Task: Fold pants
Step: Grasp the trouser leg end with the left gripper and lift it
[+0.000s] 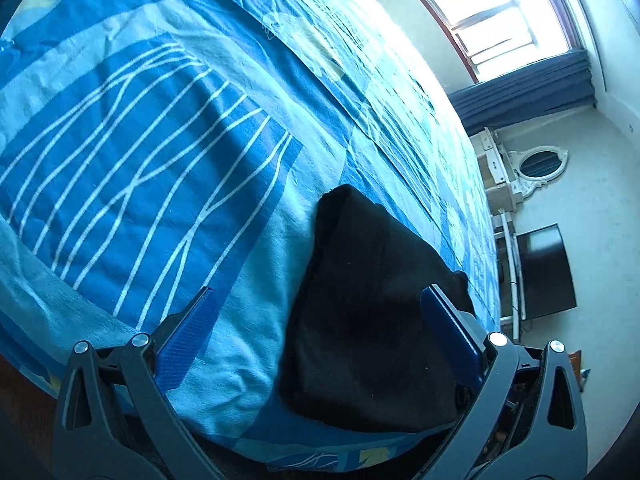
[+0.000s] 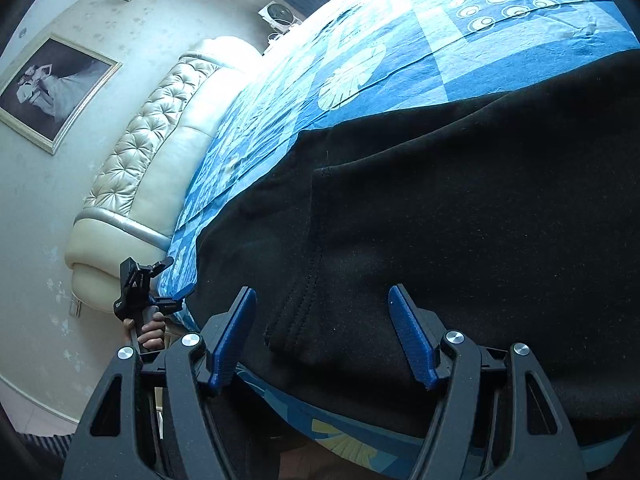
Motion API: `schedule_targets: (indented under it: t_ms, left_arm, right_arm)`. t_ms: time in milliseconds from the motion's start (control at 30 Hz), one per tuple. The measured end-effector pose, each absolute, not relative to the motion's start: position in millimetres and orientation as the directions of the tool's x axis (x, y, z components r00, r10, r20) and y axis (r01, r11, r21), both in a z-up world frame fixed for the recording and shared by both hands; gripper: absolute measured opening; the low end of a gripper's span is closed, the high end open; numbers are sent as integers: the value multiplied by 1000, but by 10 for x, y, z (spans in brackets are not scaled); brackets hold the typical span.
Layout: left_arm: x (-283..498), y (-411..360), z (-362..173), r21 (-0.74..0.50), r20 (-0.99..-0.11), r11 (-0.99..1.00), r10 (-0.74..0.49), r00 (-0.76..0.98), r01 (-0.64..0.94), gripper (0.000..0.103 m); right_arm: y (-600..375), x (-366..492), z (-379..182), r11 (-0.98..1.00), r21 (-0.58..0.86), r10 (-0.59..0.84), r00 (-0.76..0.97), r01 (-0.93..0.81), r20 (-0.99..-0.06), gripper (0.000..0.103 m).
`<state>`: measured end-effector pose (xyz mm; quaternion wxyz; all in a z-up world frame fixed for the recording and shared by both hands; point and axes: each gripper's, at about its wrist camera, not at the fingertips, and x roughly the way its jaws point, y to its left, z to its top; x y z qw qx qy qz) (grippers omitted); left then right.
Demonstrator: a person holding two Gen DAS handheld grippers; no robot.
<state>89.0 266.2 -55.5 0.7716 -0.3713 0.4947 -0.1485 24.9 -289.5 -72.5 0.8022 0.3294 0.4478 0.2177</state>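
Nearest the lens in the left wrist view, the left gripper is being held with its blue fingers spread wide, nothing pressed between them. Under and just ahead of it the black pants are lying on the blue patterned bedspread, close to the near edge of the bed, with one narrow end reaching away toward the window. The gripper is being angled downward over that end of the cloth.

In the right wrist view, the right gripper is likewise being held wide, its pads clear of the fabric, tilted down over a broad spread of the pants where a stitched seam is running toward the lens. At the far left of this view a hand is seen gripping the handle of the other tool beside the cream headboard.

The cloth is judged to be soft, fairly thick and limp, light enough to lift but likely to sag and slide when raised. A hold is best taken at a seamed edge or corner, where the doubled layers can be pinched together.
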Motion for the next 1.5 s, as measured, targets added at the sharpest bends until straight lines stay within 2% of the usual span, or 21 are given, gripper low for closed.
schedule_targets:
  t_ms: [300, 400, 467, 500, 567, 667, 700, 733, 933, 1033, 1167, 1367, 1500]
  left_arm:
    - [1087, 2160, -598, -680, -673, 733, -638, 375, 26, 101]
    - [1179, 2065, -608, -718, -635, 694, -683, 362, 49, 99]
    - [1231, 1982, -644, -765, -592, 642, -734, 334, 54, 84]
    - [1256, 1917, -678, -775, -586, 630, -746, 317, 51, 73]
    - [1261, 1824, -703, -754, -606, 654, -729, 319, 63, 66]
    - [1270, 1804, -744, -752, -612, 656, -729, 306, 59, 42]
    - [1276, 1815, -769, -772, -596, 634, -747, 294, 44, 35]
    - [1282, 1827, -775, -781, -589, 623, -753, 294, 31, 34]
    - [1297, 1689, -531, -709, -668, 705, -680, 302, 19, 29]
    - [1290, 1601, -293, -705, -668, 709, -673, 319, 21, 28]
    - [1271, 1386, 108, -706, -649, 705, -681, 339, 66, 28]
    - [1217, 788, 595, -639, -679, 748, -657, 327, 178, 28]
    - [1161, 205, 831, -547, -715, 782, -622, 320, 298, 28]
  right_arm:
    - [-2852, 245, -703, 696, 716, 634, 513, -51, -579, 68]
    - [-2852, 234, -706, 698, 714, 633, 517, -57, -577, 68]
    - [-2853, 227, -708, 697, 714, 633, 520, -60, -574, 68]
    - [-2850, 223, -710, 697, 714, 633, 522, -64, -572, 68]
    - [-2852, 214, -713, 697, 714, 633, 527, -69, -567, 68]
    - [-2844, 204, -710, 702, 708, 629, 533, -76, -567, 68]
    - [-2839, 203, -706, 705, 706, 626, 534, -76, -568, 68]
    - [-2836, 203, -704, 706, 704, 624, 536, -77, -569, 68]
    - [-2836, 190, -675, 707, 704, 616, 549, -68, -565, 69]
    - [-2893, 155, -638, 697, 715, 609, 573, -56, -549, 69]
    - [-3164, 64, -595, 642, 766, 587, 660, -26, -470, 69]
    - [-3960, -235, -612, 554, 826, 381, 851, 102, -361, 75]
    - [-4404, -432, -637, 557, 805, 210, 903, 204, -374, 78]
